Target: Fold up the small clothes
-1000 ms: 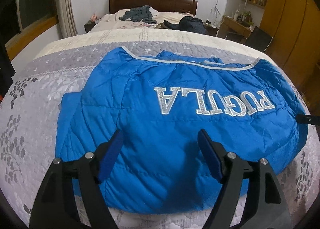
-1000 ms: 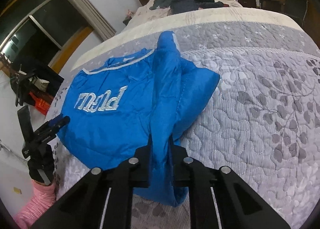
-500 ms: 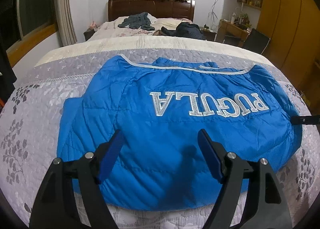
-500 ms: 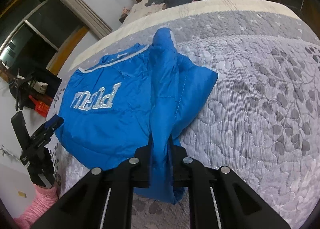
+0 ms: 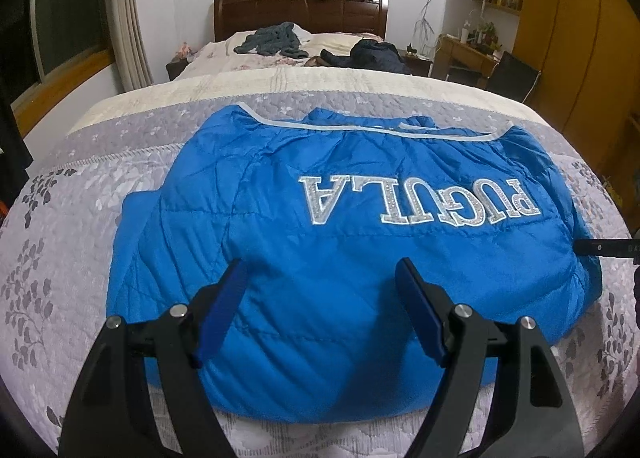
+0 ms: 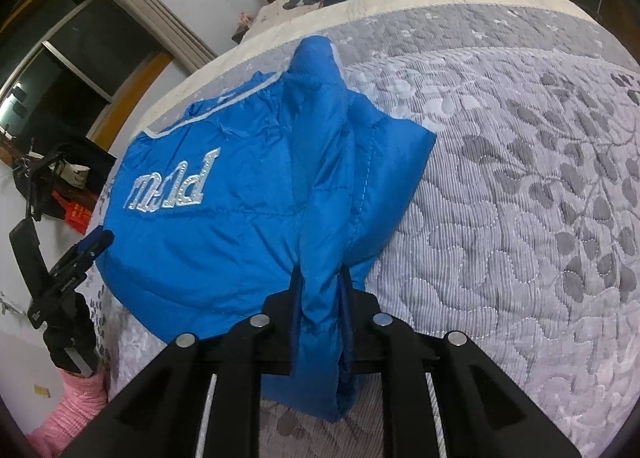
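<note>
A small blue puffer jacket (image 5: 320, 242) with silver "PUGULA" lettering lies back-up on a grey floral quilt (image 5: 64, 242). My left gripper (image 5: 322, 278) hovers open over the jacket's near part, nothing between its blue pads. In the right wrist view the same jacket (image 6: 224, 234) shows its right side bunched and lifted in a ridge. My right gripper (image 6: 320, 278) is shut on that fold of blue fabric near the jacket's edge. The left gripper (image 6: 86, 246) appears at the far left of that view, held by a hand in a pink sleeve (image 6: 68, 414).
The quilt (image 6: 520, 218) spreads wide to the right of the jacket. Dark clothes (image 5: 276, 43) lie near the wooden headboard (image 5: 300, 16). A desk and chair (image 5: 508, 70) stand at the right, a window and curtain (image 5: 124, 18) at the left.
The left gripper has drawn back and risen a little, so more of the jacket shows. The right gripper keeps its hold and has lifted the fold slightly nearer.
</note>
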A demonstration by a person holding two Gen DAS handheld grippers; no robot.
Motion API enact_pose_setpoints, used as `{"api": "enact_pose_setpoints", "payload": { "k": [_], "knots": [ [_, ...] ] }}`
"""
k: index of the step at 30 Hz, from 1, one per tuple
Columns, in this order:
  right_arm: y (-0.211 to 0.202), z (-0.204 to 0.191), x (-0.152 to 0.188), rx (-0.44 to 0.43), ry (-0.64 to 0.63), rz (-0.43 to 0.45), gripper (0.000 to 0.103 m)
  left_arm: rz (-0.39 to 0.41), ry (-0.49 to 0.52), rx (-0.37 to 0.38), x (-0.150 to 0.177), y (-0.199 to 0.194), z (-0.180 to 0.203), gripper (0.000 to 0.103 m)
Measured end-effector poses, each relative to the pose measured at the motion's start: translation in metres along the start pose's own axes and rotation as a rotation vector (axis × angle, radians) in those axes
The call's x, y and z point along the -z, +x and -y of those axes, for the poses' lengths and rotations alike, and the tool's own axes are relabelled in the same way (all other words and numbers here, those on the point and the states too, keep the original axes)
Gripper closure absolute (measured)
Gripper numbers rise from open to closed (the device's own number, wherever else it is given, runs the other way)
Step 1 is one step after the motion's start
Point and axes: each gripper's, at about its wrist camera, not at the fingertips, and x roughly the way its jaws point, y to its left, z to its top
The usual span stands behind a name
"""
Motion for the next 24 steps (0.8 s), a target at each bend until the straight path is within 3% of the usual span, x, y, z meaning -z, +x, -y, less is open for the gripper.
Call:
{"api": "enact_pose_setpoints", "payload": {
  "k": [8,11,13,18,21,24],
  "knots": [
    [0.003,0.005,0.003,-0.021,0.022,0.007,0.082,-0.016,-0.007,-0.015,0.001,0.009,-0.006,0.027],
    [-0.003,0.004,0.002,-0.014,0.018,0.015,0.074,-0.020,-0.005,-0.019,0.000,0.010,-0.005,0.027],
    [-0.010,0.004,0.002,-0.015,0.023,0.026,0.060,-0.022,-0.003,-0.018,0.000,0.009,-0.005,0.026],
    [-0.031,0.014,0.004,-0.073,0.060,0.052,0.039,-0.022,0.005,-0.002,-0.003,0.006,0.000,0.026],
    [-0.034,0.022,0.007,-0.069,0.079,0.043,0.031,-0.026,0.010,0.014,-0.006,0.004,0.005,0.026],
    [-0.028,0.029,0.010,-0.103,0.102,0.026,0.030,-0.035,0.007,0.031,-0.011,0.005,0.008,0.025]
  ]
}}
